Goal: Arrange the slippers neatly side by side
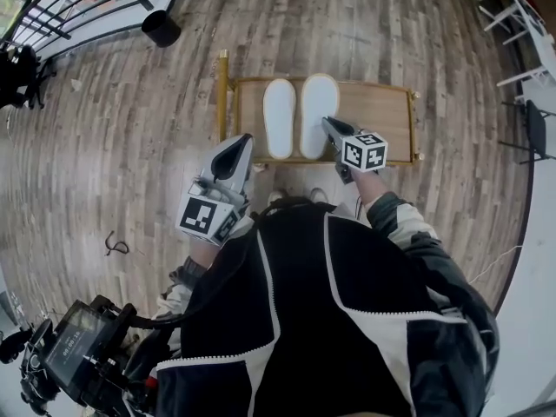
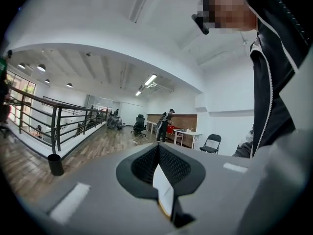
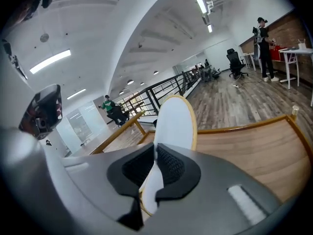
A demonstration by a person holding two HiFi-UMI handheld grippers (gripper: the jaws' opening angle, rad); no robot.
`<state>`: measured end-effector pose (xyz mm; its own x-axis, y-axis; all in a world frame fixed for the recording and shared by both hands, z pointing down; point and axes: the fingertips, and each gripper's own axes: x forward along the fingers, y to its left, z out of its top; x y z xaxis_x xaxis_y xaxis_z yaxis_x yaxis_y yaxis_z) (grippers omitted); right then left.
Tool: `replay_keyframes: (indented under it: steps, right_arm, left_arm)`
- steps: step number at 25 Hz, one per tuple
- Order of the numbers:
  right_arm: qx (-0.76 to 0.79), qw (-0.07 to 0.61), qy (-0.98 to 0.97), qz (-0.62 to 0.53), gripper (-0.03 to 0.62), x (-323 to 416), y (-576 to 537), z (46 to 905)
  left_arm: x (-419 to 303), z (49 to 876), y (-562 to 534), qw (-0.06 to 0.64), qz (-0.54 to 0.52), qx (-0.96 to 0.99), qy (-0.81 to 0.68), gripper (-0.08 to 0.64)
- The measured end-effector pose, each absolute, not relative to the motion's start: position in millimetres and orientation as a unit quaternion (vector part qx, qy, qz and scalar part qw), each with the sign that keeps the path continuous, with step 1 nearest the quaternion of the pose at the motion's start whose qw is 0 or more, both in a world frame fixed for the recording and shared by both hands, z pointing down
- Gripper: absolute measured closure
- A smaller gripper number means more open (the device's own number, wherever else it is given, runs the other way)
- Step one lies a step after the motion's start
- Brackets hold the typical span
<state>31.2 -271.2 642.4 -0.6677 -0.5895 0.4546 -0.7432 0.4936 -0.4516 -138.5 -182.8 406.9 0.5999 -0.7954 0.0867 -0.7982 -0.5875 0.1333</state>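
As the head view looks steeply down, counts: two slippers, one tray (image 1: 382,111), two grippers, one black bin (image 1: 161,28) at upper left.
Left gripper (image 1: 240,144): left of centre, short of the tray's near left corner, pointing up the frame; its marker cube (image 1: 208,216) sits just below.
Left gripper's fingers: pressed together, pad against pad. Its own view shows a thin white piece with a tan edge in the slot behind the pads, and I cannot tell what it is.
Left slipper (image 1: 279,118): lying white face up on the left part of the tray, with nothing touching it.
Right slipper (image 1: 319,111): just beside the left one with a narrow gap between, reaching slightly further up the frame.
Long axes: both run top to bottom of the frame, parallel, near ends toward the person's jacket (image 1: 313,320).
Right gripper (image 1: 328,123): at the right slipper's near end, aimed up and left, with its marker cube (image 1: 364,151) at lower right.
Right gripper's fingers: clamped on that slipper's near end, which passes between the pads.
Only in the head view: the pair together, and the bare right half of the tray.
Only in the right gripper view: the grip itself, the slipper's tan rim, and the slipper running away toward upper centre.
Only in the left gripper view: a folding chair (image 2: 211,143) at right.
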Motion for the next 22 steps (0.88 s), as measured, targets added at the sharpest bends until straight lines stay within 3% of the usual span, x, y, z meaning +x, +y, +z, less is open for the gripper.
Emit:
replay_keyframes:
  steps: [22]
  right_arm:
    - [0.383, 0.291, -0.818, 0.314, 0.568, 34, -322, 740]
  left_arm:
    - [-160, 424, -177, 0.093, 0.035, 0.874, -0.476, 0.545]
